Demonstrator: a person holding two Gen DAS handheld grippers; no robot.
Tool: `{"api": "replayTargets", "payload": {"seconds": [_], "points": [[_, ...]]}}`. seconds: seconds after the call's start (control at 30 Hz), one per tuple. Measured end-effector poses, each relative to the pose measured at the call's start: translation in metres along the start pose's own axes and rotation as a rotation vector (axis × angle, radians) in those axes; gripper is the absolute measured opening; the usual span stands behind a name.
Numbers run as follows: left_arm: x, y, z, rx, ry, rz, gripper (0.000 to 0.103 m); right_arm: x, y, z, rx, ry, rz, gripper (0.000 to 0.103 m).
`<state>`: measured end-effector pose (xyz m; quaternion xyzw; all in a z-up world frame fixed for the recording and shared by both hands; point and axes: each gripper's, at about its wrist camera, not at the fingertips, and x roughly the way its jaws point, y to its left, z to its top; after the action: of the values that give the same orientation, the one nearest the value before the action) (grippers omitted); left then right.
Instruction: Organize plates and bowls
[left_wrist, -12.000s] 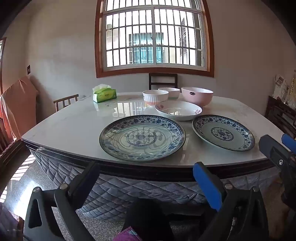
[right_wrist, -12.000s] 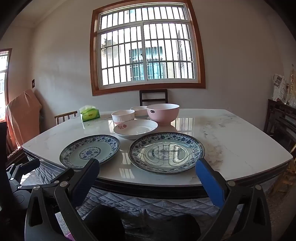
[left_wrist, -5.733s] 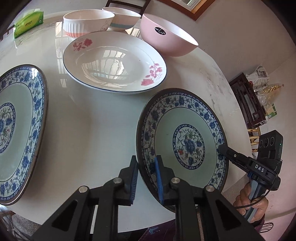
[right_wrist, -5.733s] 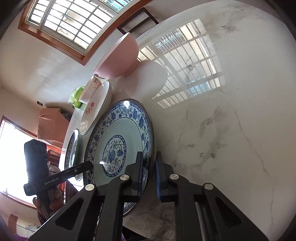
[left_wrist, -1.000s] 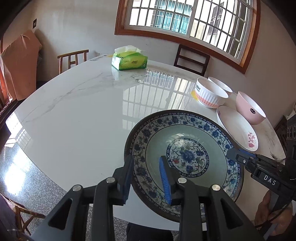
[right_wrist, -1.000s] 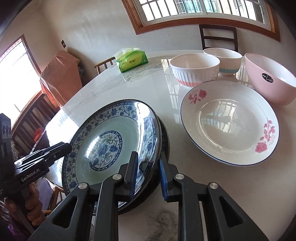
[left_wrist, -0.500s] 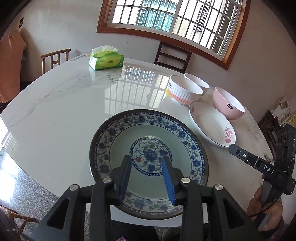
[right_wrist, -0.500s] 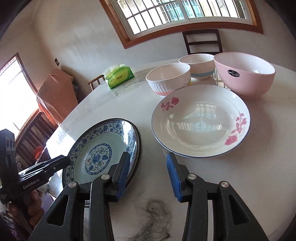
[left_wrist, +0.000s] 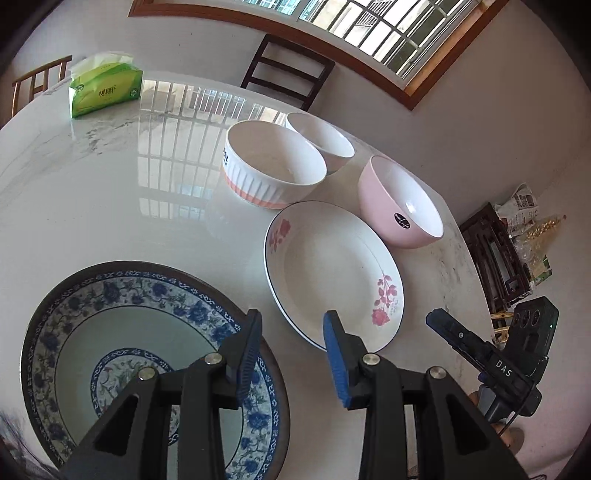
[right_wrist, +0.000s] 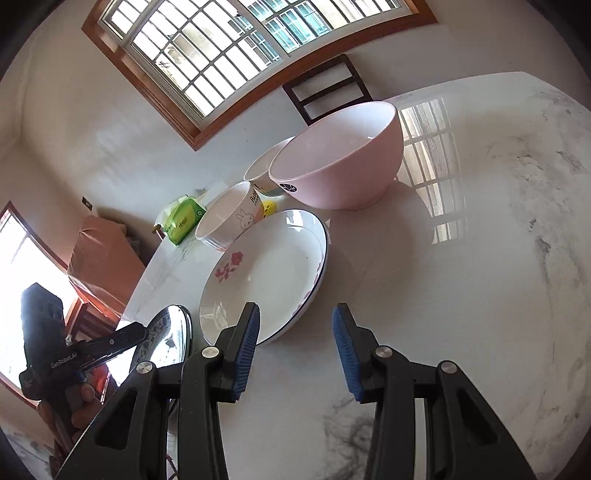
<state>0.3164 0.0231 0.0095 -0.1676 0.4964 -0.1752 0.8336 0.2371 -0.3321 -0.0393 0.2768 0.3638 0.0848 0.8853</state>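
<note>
The smaller blue-patterned plate lies stacked in the larger blue-patterned plate at the table's near left edge; the stack's rim shows in the right wrist view. A white plate with pink roses lies in the middle. Behind it stand a ribbed white bowl, a small white bowl and a pink bowl. My left gripper is open and empty over the near edges of the stack and the rose plate. My right gripper is open and empty at the rose plate's near rim.
A green tissue box sits at the far left of the marble table. Dark chairs stand behind the table under the window. A dark cabinet stands to the right.
Both grippers have let go of the blue plate, now stacked in the larger one, opened wider and swung toward the rose plate.
</note>
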Motion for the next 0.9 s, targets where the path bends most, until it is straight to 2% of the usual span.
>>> {"api": "replayTargets", "payload": {"seconds": [0.07,0.17,0.27,0.43,0.57,0.67,0.73,0.8,0.9], "points": [[0.017,0.005,0.013,-0.037,0.040,-0.025,0.035,0.008,-0.004,0.007,0.013,0.012,0.012,0.040],[0.035,0.011,0.024,-0.070,0.081,-0.013,0.035,0.022,-0.006,0.015,0.023,0.035,0.007,0.040],[0.044,0.015,0.028,-0.077,0.080,0.012,0.035,0.031,-0.010,0.018,0.036,0.055,0.014,0.040],[0.055,0.020,0.031,-0.110,0.088,-0.015,0.035,0.046,-0.012,0.022,0.040,0.082,0.000,0.040],[0.060,0.017,0.031,-0.094,0.099,-0.001,0.033,0.057,-0.015,0.021,0.059,0.117,0.007,0.035],[0.062,0.009,0.030,-0.030,0.092,0.049,0.032,0.061,-0.017,0.020,0.057,0.133,0.002,0.030],[0.068,0.002,0.026,0.014,0.112,0.086,0.011,0.068,-0.016,0.021,0.058,0.156,-0.001,0.023],[0.069,-0.001,0.022,0.023,0.090,0.099,0.012,0.070,-0.016,0.020,0.071,0.168,0.016,0.014],[0.067,-0.006,0.018,0.021,0.075,0.123,0.012,0.068,-0.013,0.019,0.052,0.166,-0.016,0.014]]}}
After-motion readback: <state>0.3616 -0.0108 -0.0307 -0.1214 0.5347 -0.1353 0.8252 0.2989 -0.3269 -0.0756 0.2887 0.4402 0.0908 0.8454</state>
